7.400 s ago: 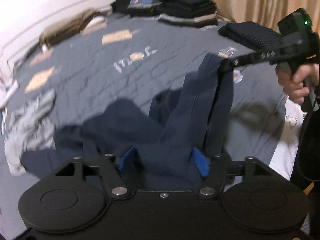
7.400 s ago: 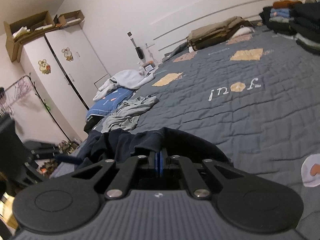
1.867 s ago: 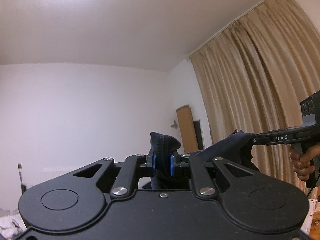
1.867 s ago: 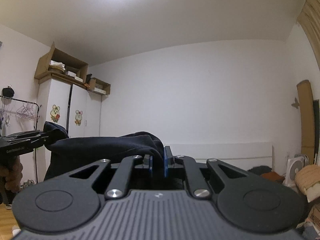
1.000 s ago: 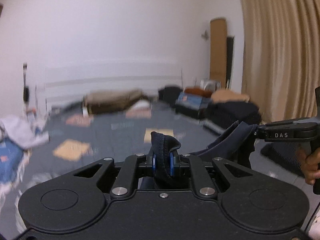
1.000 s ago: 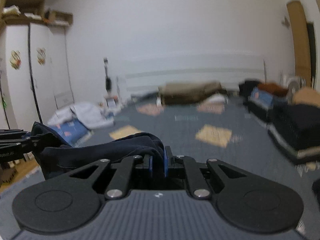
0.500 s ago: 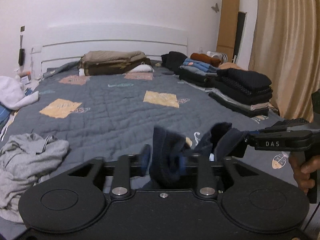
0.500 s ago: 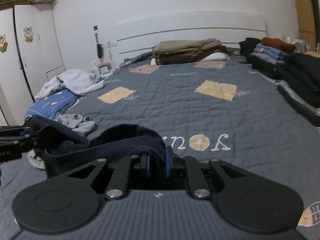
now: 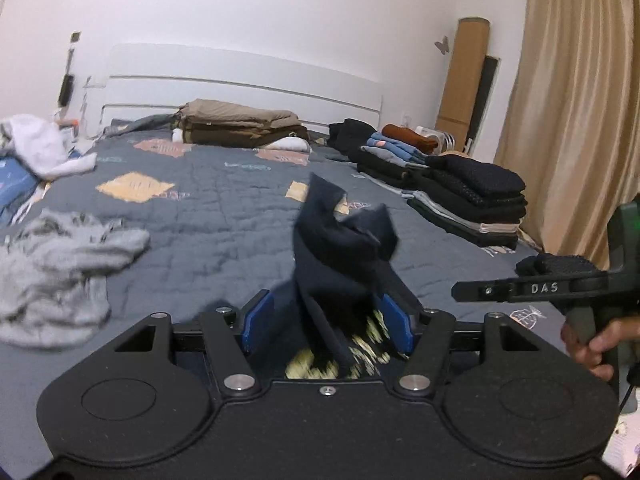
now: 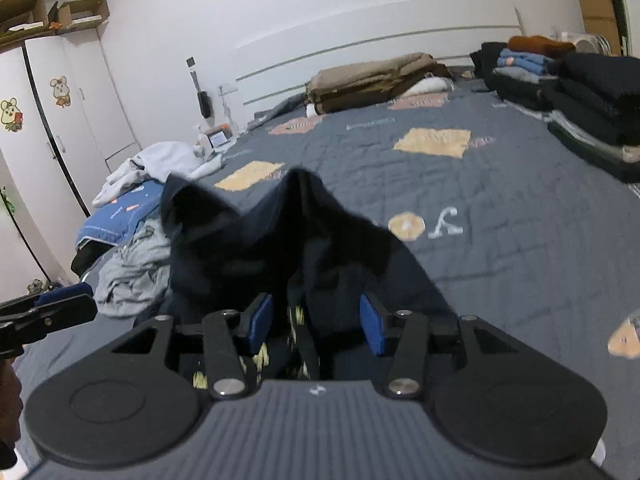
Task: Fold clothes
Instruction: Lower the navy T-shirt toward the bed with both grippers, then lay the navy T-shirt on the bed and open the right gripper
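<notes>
On the bed (image 9: 224, 216) lay one dark navy garment (image 9: 340, 248), one crumpled grey garment (image 9: 60, 256), two gripper tools and several stacks of folded clothes (image 9: 472, 200).

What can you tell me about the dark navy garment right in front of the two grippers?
The navy garment is soft, dark knit cloth with a yellow print low down. It stands bunched in blurred peaks over the grey quilt. Folds lie between the blue pads of the left gripper and the right gripper; both sets of jaws are opening and no longer pinch it.
</notes>
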The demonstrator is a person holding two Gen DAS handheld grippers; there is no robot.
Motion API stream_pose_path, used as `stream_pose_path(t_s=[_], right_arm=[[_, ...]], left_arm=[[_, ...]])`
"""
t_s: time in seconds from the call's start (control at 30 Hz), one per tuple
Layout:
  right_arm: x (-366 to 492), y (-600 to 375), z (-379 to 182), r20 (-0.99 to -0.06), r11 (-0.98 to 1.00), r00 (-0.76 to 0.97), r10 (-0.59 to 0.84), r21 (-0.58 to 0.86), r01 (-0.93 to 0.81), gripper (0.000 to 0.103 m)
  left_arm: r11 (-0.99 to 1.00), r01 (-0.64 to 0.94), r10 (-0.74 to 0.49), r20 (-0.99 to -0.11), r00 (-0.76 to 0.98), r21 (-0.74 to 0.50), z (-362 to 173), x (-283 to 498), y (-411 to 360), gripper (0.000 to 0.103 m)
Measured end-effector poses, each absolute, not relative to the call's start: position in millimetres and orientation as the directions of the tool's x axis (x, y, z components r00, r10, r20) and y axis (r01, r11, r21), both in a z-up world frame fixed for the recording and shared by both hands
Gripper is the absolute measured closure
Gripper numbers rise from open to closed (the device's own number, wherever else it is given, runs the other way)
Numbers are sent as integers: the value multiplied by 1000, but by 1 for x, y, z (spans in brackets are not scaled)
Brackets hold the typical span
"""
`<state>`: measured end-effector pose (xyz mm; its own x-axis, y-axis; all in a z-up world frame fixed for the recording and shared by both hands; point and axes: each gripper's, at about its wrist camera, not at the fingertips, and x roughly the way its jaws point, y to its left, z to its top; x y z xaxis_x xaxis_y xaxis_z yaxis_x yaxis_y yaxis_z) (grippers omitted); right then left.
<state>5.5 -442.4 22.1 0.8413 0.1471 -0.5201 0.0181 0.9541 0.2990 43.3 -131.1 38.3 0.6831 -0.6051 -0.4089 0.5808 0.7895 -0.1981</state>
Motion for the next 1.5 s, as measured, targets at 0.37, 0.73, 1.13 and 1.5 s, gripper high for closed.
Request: stream_pose_path(t_s=[0.37,0.73,1.13,1.5], right_arm=[[-13,-459,-4,-536,936,834,133,344,71,55],[-31,-476,-9,-566,959,820,82,268,89,53],[-49,-510,-28,-590,884,786,185,450,130,51],[-38,-512,-59,-586,752,741,328,637,171,51]], left_arm=[[778,583,-619,-440,650,-234,-1,26,-145,41],[702,641,-706,-426,566,-311,-21,15,-157,41],[660,693,-736,-435,518,-291,-29,-3,-178,39],[663,688,-732,-448,513,-295,-33,-2,-183,39]])
